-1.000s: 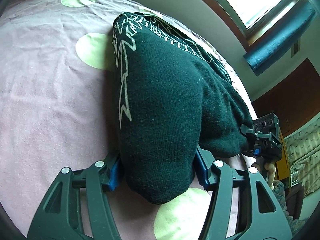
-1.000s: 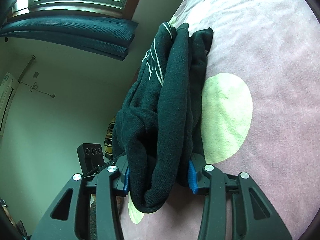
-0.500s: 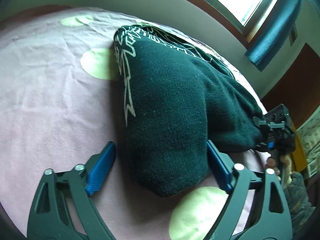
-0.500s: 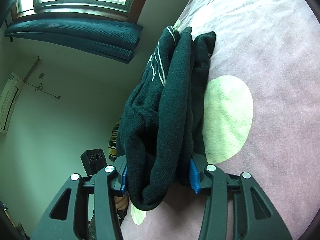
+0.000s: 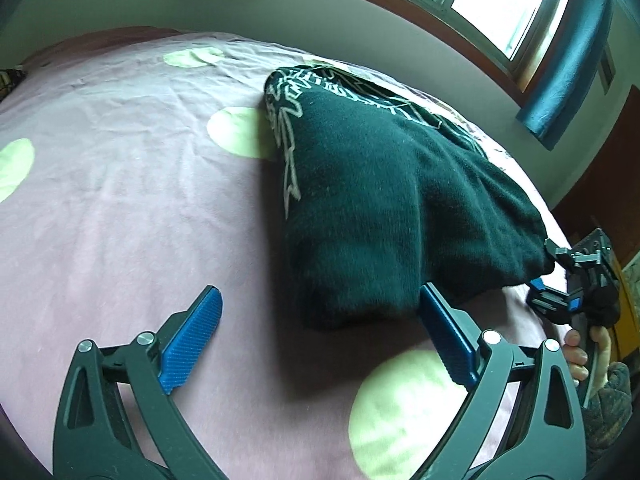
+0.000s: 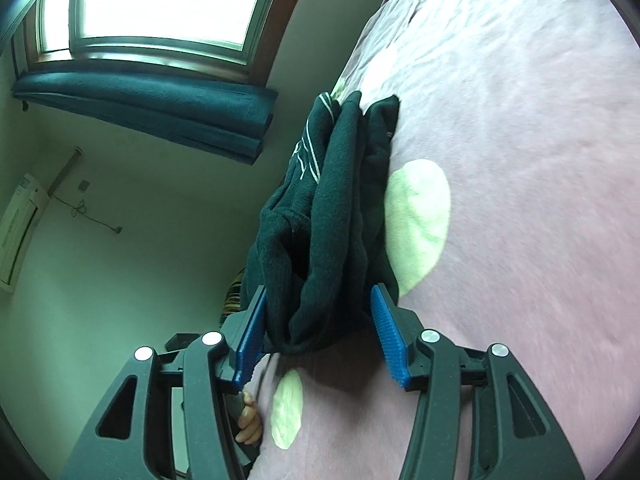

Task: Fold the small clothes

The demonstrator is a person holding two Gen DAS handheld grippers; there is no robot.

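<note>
A dark green knit sweater [image 5: 372,200] with a white line pattern lies folded on the pink bedsheet [image 5: 120,200]. My left gripper [image 5: 320,322] is open and drawn back; the sweater's near corner lies between its blue pads, untouched by the left one. In the right wrist view the sweater [image 6: 336,216] stands bunched in thick folds. My right gripper [image 6: 320,312] has its blue pads on either side of the folds' end, spread wider than before, so its grip is unclear. The right gripper also shows in the left wrist view [image 5: 576,280] at the sweater's far corner.
The pink sheet has pale green dots [image 5: 404,412]. A window with teal curtains [image 6: 160,116] and a wall lie beyond the bed. The person's hand [image 5: 588,356] holds the right gripper at the bed's edge.
My left gripper opened, let go of the sweater corner and pulled back. My right gripper's pads have spread apart around the bunched folds.
</note>
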